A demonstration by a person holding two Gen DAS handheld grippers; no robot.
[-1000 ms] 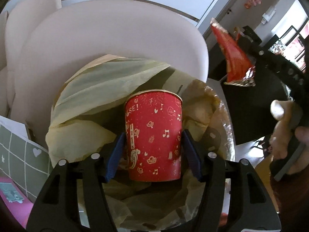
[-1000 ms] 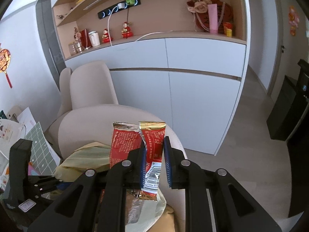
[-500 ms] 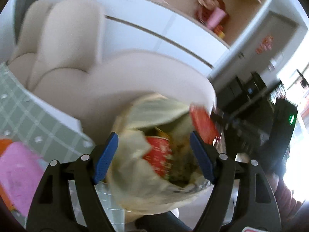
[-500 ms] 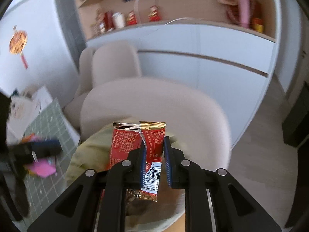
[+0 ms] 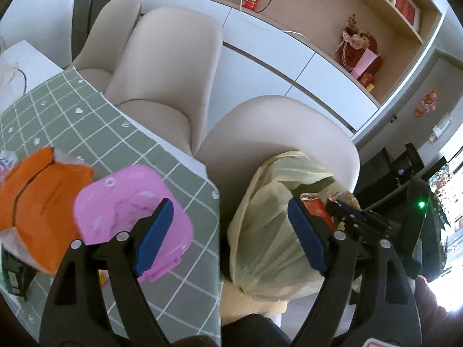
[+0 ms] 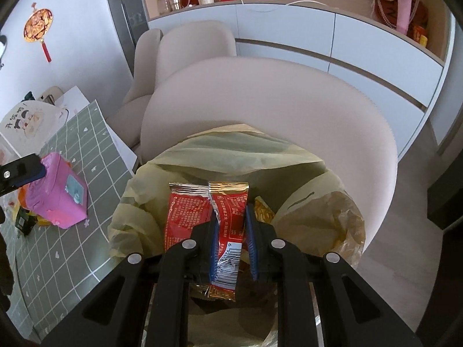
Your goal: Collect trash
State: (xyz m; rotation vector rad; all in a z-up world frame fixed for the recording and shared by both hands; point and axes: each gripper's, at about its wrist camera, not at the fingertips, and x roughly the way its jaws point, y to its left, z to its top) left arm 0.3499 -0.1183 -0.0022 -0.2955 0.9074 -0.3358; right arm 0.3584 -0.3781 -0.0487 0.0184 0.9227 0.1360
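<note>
A yellow trash bag (image 6: 289,159) stands open on a beige chair; it also shows in the left wrist view (image 5: 272,222). A red paper cup (image 5: 315,206) sits inside it, partly hidden. My right gripper (image 6: 231,240) is shut on a red snack wrapper (image 6: 228,231) and holds it over the bag's mouth. My left gripper (image 5: 228,231) is open and empty, above the gap between the table edge and the bag. The right gripper shows in the left wrist view (image 5: 361,219) over the bag.
A table with a green checked cloth (image 5: 86,133) lies to the left. On it are a pink box (image 5: 130,217), an orange bag (image 5: 40,202) and a dark packet (image 5: 14,277). Beige chairs (image 5: 167,66) and white cabinets stand behind.
My left gripper opened, let the red cup go into the bag, and pulled back left toward the table. My right gripper moved over the bag, still holding the wrapper.
</note>
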